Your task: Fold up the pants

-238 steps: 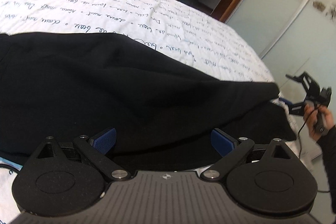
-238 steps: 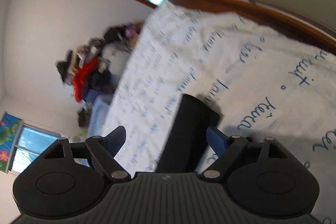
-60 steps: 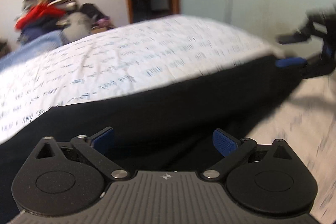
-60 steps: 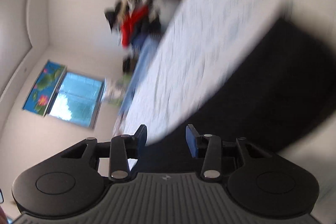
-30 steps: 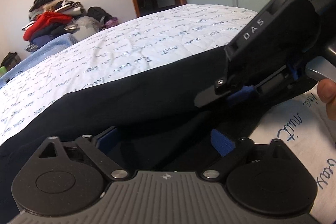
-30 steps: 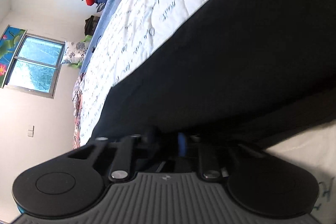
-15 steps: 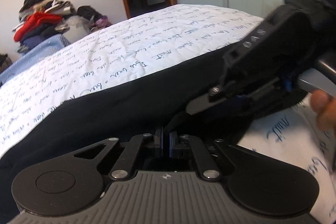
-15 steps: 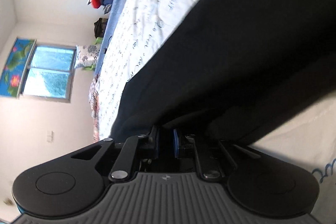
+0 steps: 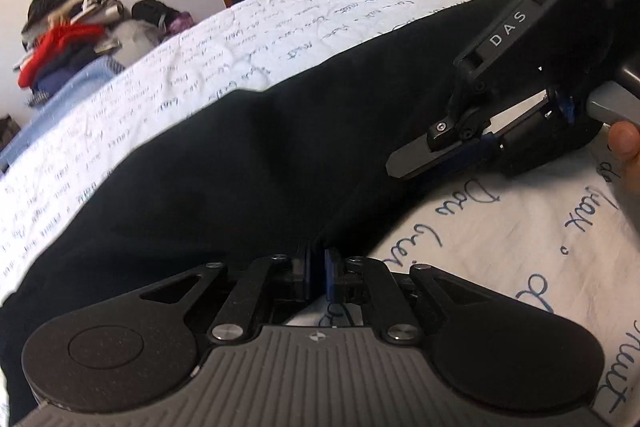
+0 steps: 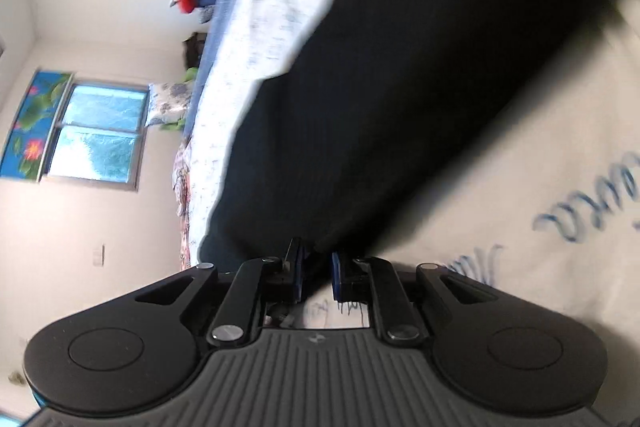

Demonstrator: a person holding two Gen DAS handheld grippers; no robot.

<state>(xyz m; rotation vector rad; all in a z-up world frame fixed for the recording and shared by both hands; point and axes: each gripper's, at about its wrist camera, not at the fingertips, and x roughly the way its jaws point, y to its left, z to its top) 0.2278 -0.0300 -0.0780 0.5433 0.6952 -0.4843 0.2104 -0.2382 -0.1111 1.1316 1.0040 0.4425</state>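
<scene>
Left hand-held gripper (image 9: 316,273): wide a second ago, now pinching pants (image 9: 248,163) edge, jaws easing apart. Right hand-held gripper (image 10: 316,277): clamped on pants, unchanged.

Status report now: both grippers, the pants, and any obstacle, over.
Left gripper pinching black pants edge, jaws easing open. Right gripper shut on pants. Pants partly lifted off bedspread. Nothing in the way.

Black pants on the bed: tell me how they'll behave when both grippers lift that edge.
The pants will likely droop between the left gripper and right gripper; the cloth already wrinkles and bunches where it is pinched. They look light. The thin pinched edge might slip free over the quilt.
</scene>
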